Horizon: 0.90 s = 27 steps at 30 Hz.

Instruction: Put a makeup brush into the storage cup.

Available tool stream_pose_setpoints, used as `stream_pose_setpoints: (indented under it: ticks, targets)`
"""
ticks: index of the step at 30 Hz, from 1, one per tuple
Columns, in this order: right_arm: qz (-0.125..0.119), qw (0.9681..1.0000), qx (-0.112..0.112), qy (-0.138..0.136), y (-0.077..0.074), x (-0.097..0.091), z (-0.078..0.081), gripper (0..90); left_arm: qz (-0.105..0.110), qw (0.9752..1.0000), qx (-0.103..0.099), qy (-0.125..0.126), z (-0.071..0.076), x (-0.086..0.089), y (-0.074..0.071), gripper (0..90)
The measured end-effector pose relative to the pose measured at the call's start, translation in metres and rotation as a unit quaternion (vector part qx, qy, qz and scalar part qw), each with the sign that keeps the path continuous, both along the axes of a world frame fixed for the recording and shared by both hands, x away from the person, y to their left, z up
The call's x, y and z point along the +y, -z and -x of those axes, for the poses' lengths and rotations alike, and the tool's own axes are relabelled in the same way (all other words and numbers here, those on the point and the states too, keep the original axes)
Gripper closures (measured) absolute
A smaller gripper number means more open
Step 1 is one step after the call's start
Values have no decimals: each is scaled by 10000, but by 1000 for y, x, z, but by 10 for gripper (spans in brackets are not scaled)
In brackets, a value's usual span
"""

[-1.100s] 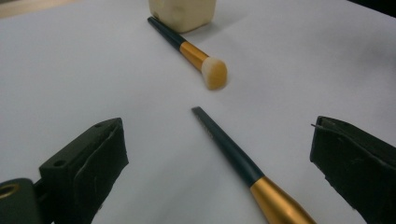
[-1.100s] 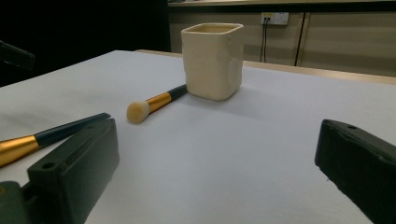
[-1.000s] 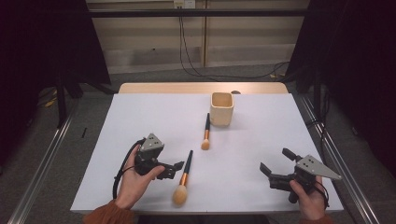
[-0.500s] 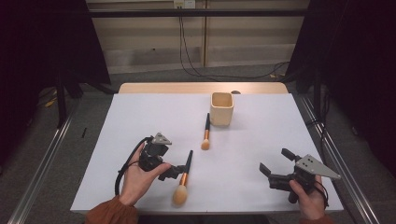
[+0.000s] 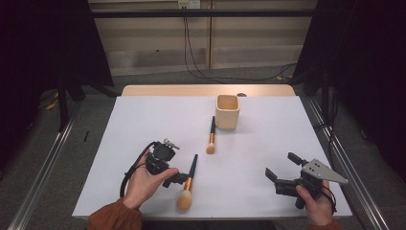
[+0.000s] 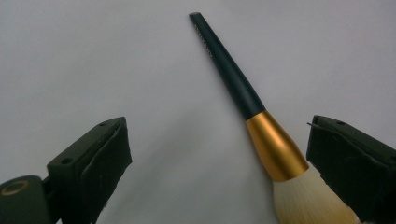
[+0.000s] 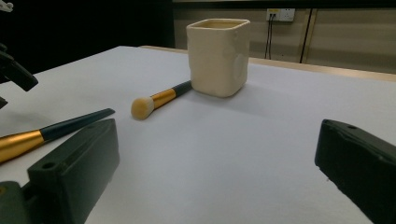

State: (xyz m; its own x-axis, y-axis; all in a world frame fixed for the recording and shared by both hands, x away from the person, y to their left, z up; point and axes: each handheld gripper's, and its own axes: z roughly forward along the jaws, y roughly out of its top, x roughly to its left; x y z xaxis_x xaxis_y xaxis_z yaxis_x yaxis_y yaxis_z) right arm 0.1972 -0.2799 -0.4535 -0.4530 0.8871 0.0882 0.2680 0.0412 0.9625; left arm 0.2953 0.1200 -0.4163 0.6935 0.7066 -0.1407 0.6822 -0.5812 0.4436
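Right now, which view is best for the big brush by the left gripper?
Left gripper view: the big brush lies close up between the open jaws, gold ferrule sharp. High view shows it whole but small; right gripper view catches just handle and ferrule.

The large brush (image 6: 261, 126) has a shiny gold metal ferrule, matt dark handle.
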Motion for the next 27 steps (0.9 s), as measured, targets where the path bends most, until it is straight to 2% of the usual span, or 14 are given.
stream_pose_setpoints:
  ticks: [8, 9, 13, 19, 26, 27]
  targets:
    - [-16, 10000, 20, -10, 0, 1, 0, 0, -171, 9996, 215, -21, -1, -8, 2, 64]
    - [-11, 10000, 18, -9, 0, 1, 0, 0, -270, 9991, 322, 14, 0, -11, 4, 64]
    - [10, 10000, 49, -28, 1, 1, 0, 0, -372, 9985, 392, 36, 3, -17, 12, 90]
    - [19, 10000, 75, -54, 1, 2, -1, 0, -460, 9976, 511, 37, 2, -26, 15, 91]
    - [24, 9999, 63, -82, 1, 2, 0, 0, -563, 9954, 763, 164, 3, -40, 17, 175]
    - [50, 9999, 65, -96, 1, 2, -1, 0, -613, 9940, 887, 169, 2, -45, 19, 205]
